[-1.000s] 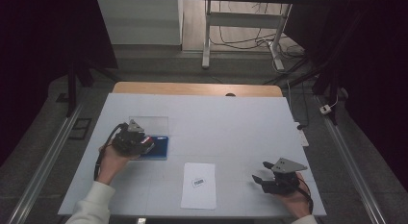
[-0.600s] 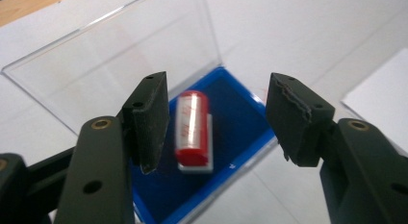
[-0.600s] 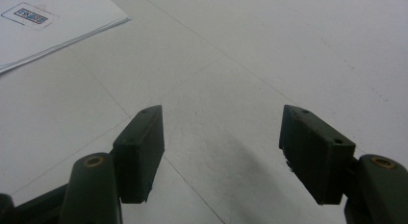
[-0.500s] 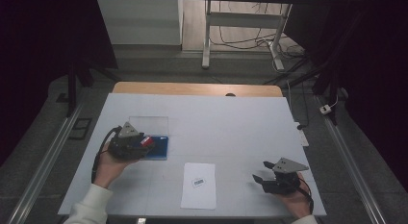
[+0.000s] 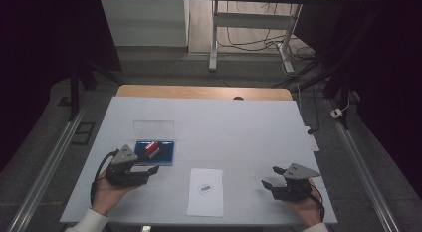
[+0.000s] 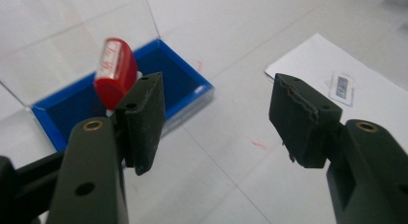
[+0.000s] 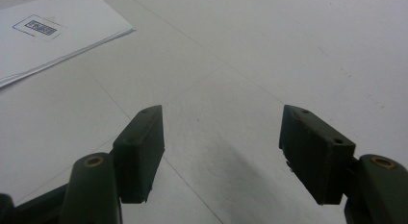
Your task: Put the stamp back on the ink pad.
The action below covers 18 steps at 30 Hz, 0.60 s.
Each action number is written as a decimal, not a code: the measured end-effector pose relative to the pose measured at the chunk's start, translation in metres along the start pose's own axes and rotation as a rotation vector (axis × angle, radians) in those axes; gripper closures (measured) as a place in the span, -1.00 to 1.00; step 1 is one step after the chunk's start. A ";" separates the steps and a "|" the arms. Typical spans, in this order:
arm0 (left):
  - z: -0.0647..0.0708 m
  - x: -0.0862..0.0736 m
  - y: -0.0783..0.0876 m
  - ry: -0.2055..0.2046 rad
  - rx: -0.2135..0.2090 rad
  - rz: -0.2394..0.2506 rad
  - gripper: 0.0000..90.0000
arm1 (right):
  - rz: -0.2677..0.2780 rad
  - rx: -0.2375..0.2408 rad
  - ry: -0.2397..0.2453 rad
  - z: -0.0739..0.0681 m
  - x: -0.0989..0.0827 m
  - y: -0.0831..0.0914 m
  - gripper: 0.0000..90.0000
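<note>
Tabletop edges come first: the white table (image 5: 249,127) has its left edge running beside a grey floor rail, with a bare strip of white between that edge and everything on it. Nearest that side, the left gripper (image 5: 149,170) sits low in the person's left hand, close to the near edge. Its jaws have just been opening and now stand well apart with nothing between them; in the left gripper view (image 6: 216,118) only bare table shows in the gap. Just beyond its tips lies the shallow blue rectangular tray (image 5: 166,155) with a clear plastic lid (image 5: 154,128) standing up along its far edge. A red stamp with a clear top (image 5: 152,149) stands tilted in the tray, free of the jaws; in the left gripper view the stamp (image 6: 114,70) rises behind the left-hand jaw, over the tray's blue rim (image 6: 190,75).

Further right, past an open band of table, lies a white sheet of paper with a small printed label (image 5: 205,192), its near edge close to the table's front edge and its sides clear. Wide bare surface follows, then the right gripper (image 5: 268,186), held low by the right hand near the front right corner. Its jaws also gape wide and hold nothing; the right gripper view (image 7: 221,156) shows plain table between them and the paper's corner (image 7: 72,27) well off. Behind everything, the far half of the table lies open up to its wooden back edge (image 5: 204,91).
</note>
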State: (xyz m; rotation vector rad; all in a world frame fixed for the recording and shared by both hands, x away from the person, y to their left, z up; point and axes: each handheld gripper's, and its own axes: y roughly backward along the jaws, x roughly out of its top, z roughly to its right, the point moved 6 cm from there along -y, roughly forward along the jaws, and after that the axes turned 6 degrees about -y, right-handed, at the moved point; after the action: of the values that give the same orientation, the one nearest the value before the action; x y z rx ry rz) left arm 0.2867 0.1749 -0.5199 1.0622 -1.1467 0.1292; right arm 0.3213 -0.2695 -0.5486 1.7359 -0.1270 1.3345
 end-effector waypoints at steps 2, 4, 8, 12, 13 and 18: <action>0.004 -0.003 0.002 0.006 -0.013 0.009 -0.17 | -0.004 0.000 -0.002 0.000 -0.001 0.000 -0.29; 0.007 -0.007 0.003 0.020 -0.013 0.012 -0.17 | -0.006 -0.003 0.003 0.000 -0.001 0.000 -0.29; 0.015 -0.015 0.003 0.031 -0.027 0.018 -0.18 | 0.001 -0.002 0.004 0.000 -0.001 0.002 -0.29; 0.020 -0.022 0.001 0.027 -0.039 0.012 -0.18 | 0.007 -0.005 0.000 0.001 -0.001 0.003 -0.29; 0.020 -0.024 0.001 0.026 -0.037 0.008 -0.18 | 0.006 -0.003 0.001 0.001 -0.001 0.003 -0.29; 0.019 -0.027 -0.001 0.010 -0.018 -0.008 -0.17 | 0.025 -0.014 -0.006 0.004 0.001 0.006 -0.29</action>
State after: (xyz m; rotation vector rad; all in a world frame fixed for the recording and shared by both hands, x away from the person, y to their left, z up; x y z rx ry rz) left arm 0.2620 0.1714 -0.5415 1.0487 -1.1324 0.1171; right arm 0.3205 -0.2753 -0.5443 1.7317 -0.1616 1.3440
